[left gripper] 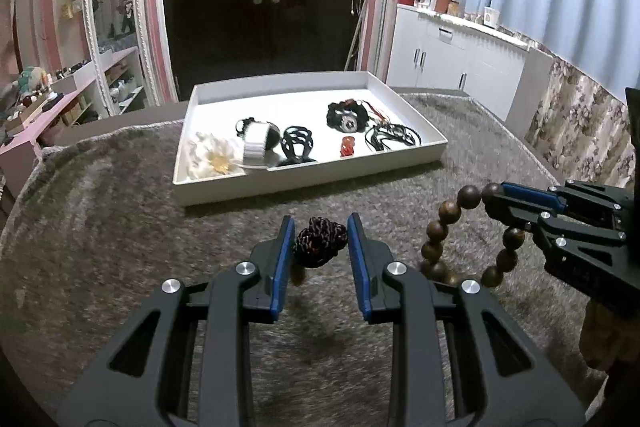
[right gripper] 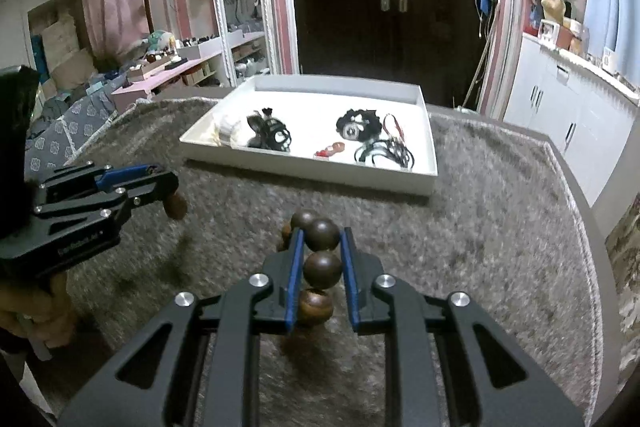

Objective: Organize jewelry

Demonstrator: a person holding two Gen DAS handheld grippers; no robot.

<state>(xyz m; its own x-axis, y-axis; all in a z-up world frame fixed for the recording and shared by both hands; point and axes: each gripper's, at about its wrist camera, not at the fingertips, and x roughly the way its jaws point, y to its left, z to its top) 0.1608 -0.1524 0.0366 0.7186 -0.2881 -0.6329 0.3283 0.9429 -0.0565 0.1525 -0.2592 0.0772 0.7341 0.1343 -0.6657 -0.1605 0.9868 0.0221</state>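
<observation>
Left gripper (left gripper: 319,241): fingers closed on a dark braided cord bundle (left gripper: 320,242), pinched near the tips; a small brown piece hangs below the left pad. Bundle is carried above the rug, not resting on it.
Grey shag rug (left gripper: 120,235): covers the tabletop under both grippers.
White tray (left gripper: 312,183): straight ahead of the left gripper, beyond the fingertips, long side facing the fingers.
Tray contents, left to right: white flower (left gripper: 214,155), black-and-white bangle (left gripper: 258,141), black lattice cuff (left gripper: 298,143), small red piece (left gripper: 348,146), black beaded cluster (left gripper: 347,117), black corded necklace (left gripper: 394,138).
Wooden bead bracelet (left gripper: 460,231): loop hangs from the right gripper, to the right of the left fingers, clear of the rug as far as the views show.
Right gripper (right gripper: 320,239): fingers clamped on the bracelet, beads lined up along the gap between the pads; the string runs with the finger axis.
Key relation: tray lies forward of both grippers; from the right wrist view it sits ahead and slightly right. Both look about equally near; cannot tell which leads.
Judgement: both loads seem bound for the tray; free floor shows at its middle and far side.
</observation>
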